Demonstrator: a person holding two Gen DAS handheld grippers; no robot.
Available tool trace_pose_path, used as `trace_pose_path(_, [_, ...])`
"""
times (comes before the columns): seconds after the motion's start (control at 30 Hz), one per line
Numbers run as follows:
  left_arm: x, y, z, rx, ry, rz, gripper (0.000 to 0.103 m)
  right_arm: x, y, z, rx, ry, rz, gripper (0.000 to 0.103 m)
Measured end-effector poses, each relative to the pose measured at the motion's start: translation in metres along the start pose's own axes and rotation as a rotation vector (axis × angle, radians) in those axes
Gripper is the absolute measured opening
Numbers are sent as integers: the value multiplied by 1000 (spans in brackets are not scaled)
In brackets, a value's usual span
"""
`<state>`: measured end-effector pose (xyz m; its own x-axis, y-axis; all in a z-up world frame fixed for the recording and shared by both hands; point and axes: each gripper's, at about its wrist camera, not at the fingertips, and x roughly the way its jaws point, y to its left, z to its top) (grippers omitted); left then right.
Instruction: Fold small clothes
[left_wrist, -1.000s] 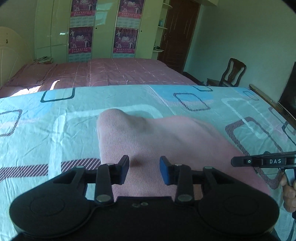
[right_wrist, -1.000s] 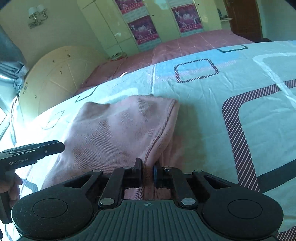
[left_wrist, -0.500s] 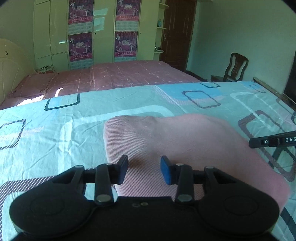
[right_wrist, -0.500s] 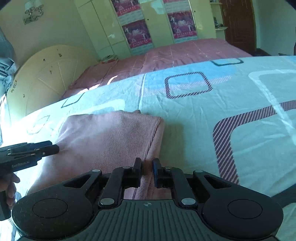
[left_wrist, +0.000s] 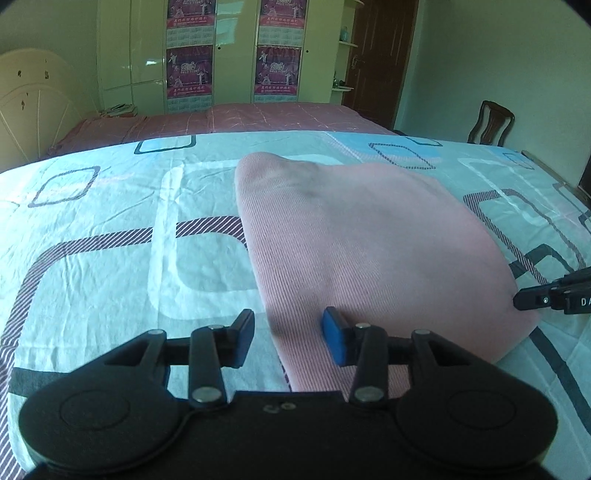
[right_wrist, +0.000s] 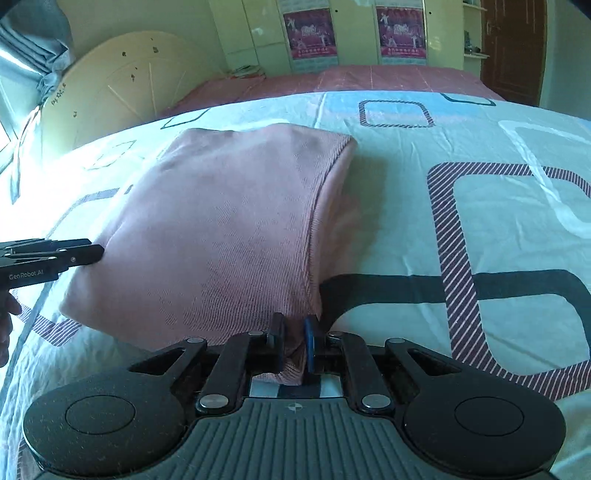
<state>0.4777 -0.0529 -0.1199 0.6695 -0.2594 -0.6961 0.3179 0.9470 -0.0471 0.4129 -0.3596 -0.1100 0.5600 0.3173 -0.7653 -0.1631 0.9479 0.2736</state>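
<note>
A pink ribbed garment (left_wrist: 369, 240) lies folded on the patterned turquoise sheet (left_wrist: 110, 258). My left gripper (left_wrist: 290, 341) hovers at the garment's near left edge. Its jaws are opening, and the cloth's edge runs between the fingers with neither pad pressing on it. In the right wrist view the same garment (right_wrist: 229, 229) fills the middle. My right gripper (right_wrist: 293, 334) is shut on its near right corner, a bunch of cloth pinched between the pads. Each gripper shows in the other's view: the right gripper (left_wrist: 554, 297) at the garment's right side, the left gripper (right_wrist: 55, 256) at its left.
The sheet (right_wrist: 480, 221) stretches wide to the right and left of the garment. Behind it lies a pink bedspread (left_wrist: 240, 118), then a wardrobe with posters (left_wrist: 190, 70), a cream headboard (right_wrist: 118, 85), a dark door (left_wrist: 376, 55) and a wooden chair (left_wrist: 493, 123). A person's hand (right_wrist: 5, 321) holds the left gripper.
The left gripper slid left, so the garment's left edge now lies between its fingers, which stand wider apart. The right gripper rolled level, still pinching the corner. The garment lies flatter.
</note>
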Motion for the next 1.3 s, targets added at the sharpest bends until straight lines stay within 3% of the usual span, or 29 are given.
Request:
trace_pose_path(0.13, [-12, -9, -4, 3, -2, 28, 38, -14, 6, 5, -21, -49, -6, 10])
trace_pose_path(0.3, [-30, -14, -12, -46, -14, 12, 40, -31, 22, 7, -81, -144, 44, 10])
trace_pose_path(0.57, [-30, -24, -25, -47, 26, 45, 40, -1, 26, -9, -119, -24, 17, 10])
trace_pose_path(0.67, [-30, -22, -29, -65, 31, 47, 41, 2, 21, -17, -98, -38, 29, 10])
trace_pose_path(0.9, [-29, -22, -36, -62, 51, 91, 71, 3, 13, -15, -83, -35, 70, 10])
trace_pose_path(0.93, [-32, -22, -35, -71, 40, 99, 84, 2, 8, -14, -48, -34, 93, 10])
trace_pose_path(1.0, [-43, -23, -32, -74, -22, 118, 94, -5, -5, -10, 47, -56, 139, 10])
trace_pose_path(1.1, [-50, -20, -22, -87, -70, 88, 97, -15, -27, -7, 172, -116, 183, 11])
trace_pose_path(1.13, [-49, -19, -18, -94, -70, 71, 97, -13, -34, -6, 206, -125, 171, 15])
trace_pose_path(1.17, [-46, -17, -13, -103, -65, 57, 97, -11, -41, -5, 236, -128, 149, 45])
trace_pose_path(1.2, [-42, -15, -7, -114, -59, 42, 97, -10, -49, -4, 271, -144, 135, 68])
trace_pose_path(1.3, [-28, -11, 8, -144, -51, -6, 96, -4, -65, 6, 322, -142, 208, 68])
